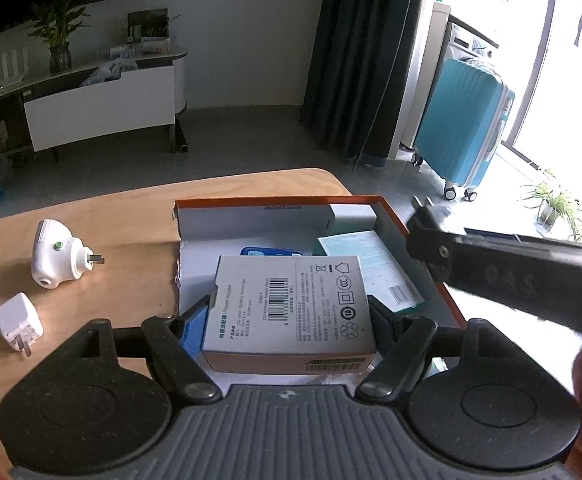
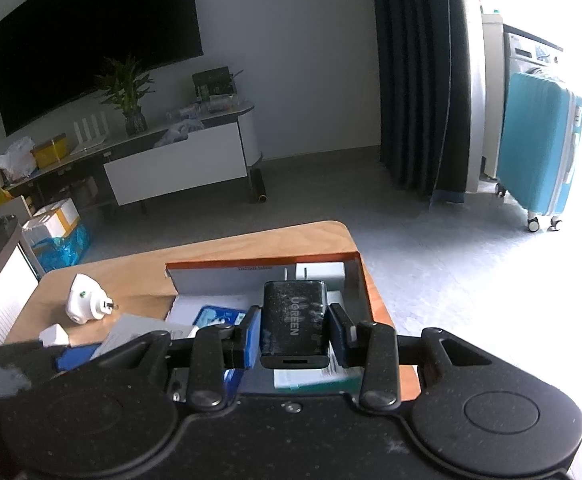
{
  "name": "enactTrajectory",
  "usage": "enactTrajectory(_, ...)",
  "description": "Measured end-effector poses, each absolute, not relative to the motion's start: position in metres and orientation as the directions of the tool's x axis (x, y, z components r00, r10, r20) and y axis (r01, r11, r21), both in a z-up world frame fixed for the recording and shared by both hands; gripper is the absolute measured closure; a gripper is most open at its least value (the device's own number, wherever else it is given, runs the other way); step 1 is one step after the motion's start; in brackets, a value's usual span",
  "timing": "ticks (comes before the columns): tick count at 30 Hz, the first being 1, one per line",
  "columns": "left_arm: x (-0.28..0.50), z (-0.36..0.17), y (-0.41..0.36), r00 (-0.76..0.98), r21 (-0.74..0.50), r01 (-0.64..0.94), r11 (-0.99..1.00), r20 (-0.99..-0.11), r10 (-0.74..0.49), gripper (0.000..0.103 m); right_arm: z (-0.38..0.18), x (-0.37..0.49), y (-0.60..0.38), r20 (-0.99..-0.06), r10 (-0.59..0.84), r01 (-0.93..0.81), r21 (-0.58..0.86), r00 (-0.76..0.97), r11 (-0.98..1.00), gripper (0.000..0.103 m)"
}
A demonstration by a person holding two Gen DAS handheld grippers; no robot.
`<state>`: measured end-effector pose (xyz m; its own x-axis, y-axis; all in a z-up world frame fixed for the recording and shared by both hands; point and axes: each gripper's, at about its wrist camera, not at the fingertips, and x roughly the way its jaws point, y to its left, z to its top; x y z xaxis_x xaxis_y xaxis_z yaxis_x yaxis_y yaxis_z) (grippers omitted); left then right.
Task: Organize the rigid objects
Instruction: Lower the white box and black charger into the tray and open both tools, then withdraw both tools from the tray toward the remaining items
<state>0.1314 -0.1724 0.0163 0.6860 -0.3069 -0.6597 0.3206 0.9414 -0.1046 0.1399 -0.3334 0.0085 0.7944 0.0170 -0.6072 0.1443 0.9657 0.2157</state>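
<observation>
Our left gripper (image 1: 289,312) tilts downward over the orange-rimmed box (image 1: 395,216), its fingers clamped on the two sides of a grey power-adapter carton (image 1: 291,304). The carton lies flat between the blue pads, barcode side up, inside the box's near end. Beyond the fingertips lie a blue packet (image 1: 271,251) and a pale green leaflet (image 1: 371,264) on the box floor.

Our right gripper (image 2: 294,330) also slopes down toward the box, its fingers pressed tight on a black charger (image 2: 294,320). The charger stands between the pads with its prongs pointing away from us, above the box's right half. In the left view this gripper shows blurred to the right of our left fingers.

Left of the left fingers, out on the wooden table (image 1: 131,216), rest a round white plug device (image 1: 57,254) and, nearer us, a small white charger (image 1: 19,322).
</observation>
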Motion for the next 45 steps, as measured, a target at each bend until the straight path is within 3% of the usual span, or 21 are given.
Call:
enactTrajectory(3,0.134,0.015,-0.172,0.68,-0.107,0.322,0.941,-0.665,-0.308,0.024,0.005,0.152,-0.339,-0.587,0.008,0.15,0.22,0.809,0.964,0.052)
enactTrajectory(11,0.133,0.012,-0.176,0.659,-0.13,0.347,0.929,-0.671,-0.34,0.024,0.017,0.133,-0.352,-0.559,-0.034,0.186,0.218,0.829,0.958,0.049)
enactTrajectory(19,0.118,0.014,-0.198,0.585,-0.192,0.472,0.86,-0.662,-0.469,0.023,0.031,0.104,-0.365,-0.528,-0.066,0.221,0.237,0.847,0.946,0.047)
enactTrajectory(28,0.111,0.023,-0.18,0.635,-0.145,0.403,0.904,-0.667,-0.39,0.017,0.04,0.092,-0.353,-0.515,-0.041,0.192,0.244,0.856,0.951,0.044)
enactTrajectory(39,0.103,0.042,-0.134,0.687,-0.094,0.278,0.956,-0.676,-0.266,0.012,0.05,0.094,-0.313,-0.506,0.013,0.12,0.23,0.863,0.966,0.025)
enactTrajectory(45,0.103,0.048,-0.103,0.709,-0.091,0.207,0.974,-0.673,-0.213,0.01,0.051,0.099,-0.289,-0.515,0.053,0.076,0.225,0.855,0.971,0.024)
